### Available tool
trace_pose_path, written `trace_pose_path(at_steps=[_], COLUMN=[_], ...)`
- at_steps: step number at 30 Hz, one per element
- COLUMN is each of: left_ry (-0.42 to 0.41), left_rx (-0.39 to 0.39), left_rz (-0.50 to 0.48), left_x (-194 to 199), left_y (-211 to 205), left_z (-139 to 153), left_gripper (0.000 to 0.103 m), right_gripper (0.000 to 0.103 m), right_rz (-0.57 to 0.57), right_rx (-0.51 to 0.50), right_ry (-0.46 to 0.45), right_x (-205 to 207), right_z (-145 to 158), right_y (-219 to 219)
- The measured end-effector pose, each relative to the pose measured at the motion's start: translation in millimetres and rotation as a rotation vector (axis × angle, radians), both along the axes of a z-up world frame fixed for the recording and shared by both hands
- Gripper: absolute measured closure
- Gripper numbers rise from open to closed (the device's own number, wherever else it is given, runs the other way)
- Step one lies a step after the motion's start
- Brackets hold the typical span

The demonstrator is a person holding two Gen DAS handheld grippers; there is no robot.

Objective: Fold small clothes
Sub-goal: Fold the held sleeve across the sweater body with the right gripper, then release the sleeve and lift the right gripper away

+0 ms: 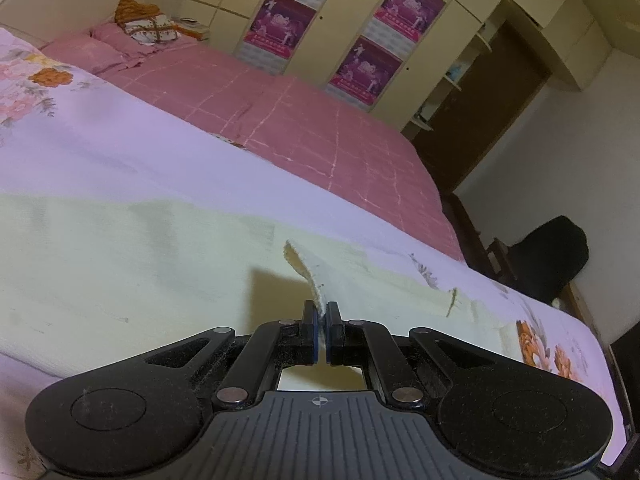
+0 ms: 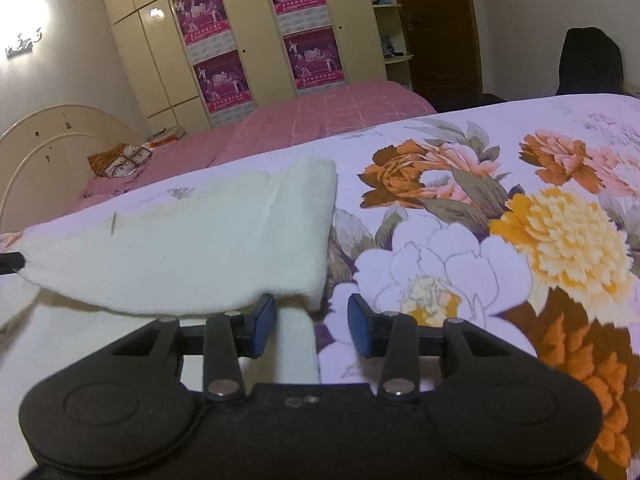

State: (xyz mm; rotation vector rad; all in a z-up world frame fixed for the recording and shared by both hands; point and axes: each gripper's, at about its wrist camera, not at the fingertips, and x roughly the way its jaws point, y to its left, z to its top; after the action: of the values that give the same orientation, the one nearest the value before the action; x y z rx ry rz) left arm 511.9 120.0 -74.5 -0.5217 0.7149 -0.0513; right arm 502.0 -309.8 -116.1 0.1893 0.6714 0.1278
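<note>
1. Left wrist view: left gripper (image 1: 322,312) clenched on a raised flap of the cream garment (image 1: 120,264). Flap pinched between the blue pads and standing up from the cloth. Rest of the garment spread flat across the near part of the floral sheet (image 1: 160,152), stretching left and far. Pink checked bedspread (image 1: 304,120) farther back, wardrobe (image 1: 344,12) beyond it.

2. Right wrist view: right gripper (image 2: 312,320) released, jaws apart, nothing pressed between the pads. Lower edge of the cream garment (image 2: 192,248) lifted just beyond the left pad, its near right corner hanging between the jaws but untouched. Large printed flowers of the floral sheet (image 2: 500,220) to the right.

3. Step judged: start of a fold, one edge seized, the other not yet.

4. Next move judged: right pads closed on the near right corner, then both edges carried together toward the far side.
</note>
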Motion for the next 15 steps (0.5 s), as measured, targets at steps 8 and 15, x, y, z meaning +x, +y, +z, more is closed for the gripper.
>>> trace_pose_path(at_steps=[8,15], left_ry=[0.013,0.015], left_rx=[-0.004,-0.021], left_rz=[0.004,0.013], left_x=[-0.6,-16.2], left_y=[10.5,10.9], left_z=[-7.8,-16.5], left_gripper=[0.1,0.1], right_gripper=[0.066,0.098], right_rz=[0.029,0.023], right_rx=[-0.019,0.0], right_ry=[-0.013,-0.049], right_x=[-3.6,-4.4], right_z=[-0.8,2.7], right_y=[1.0,-1.2])
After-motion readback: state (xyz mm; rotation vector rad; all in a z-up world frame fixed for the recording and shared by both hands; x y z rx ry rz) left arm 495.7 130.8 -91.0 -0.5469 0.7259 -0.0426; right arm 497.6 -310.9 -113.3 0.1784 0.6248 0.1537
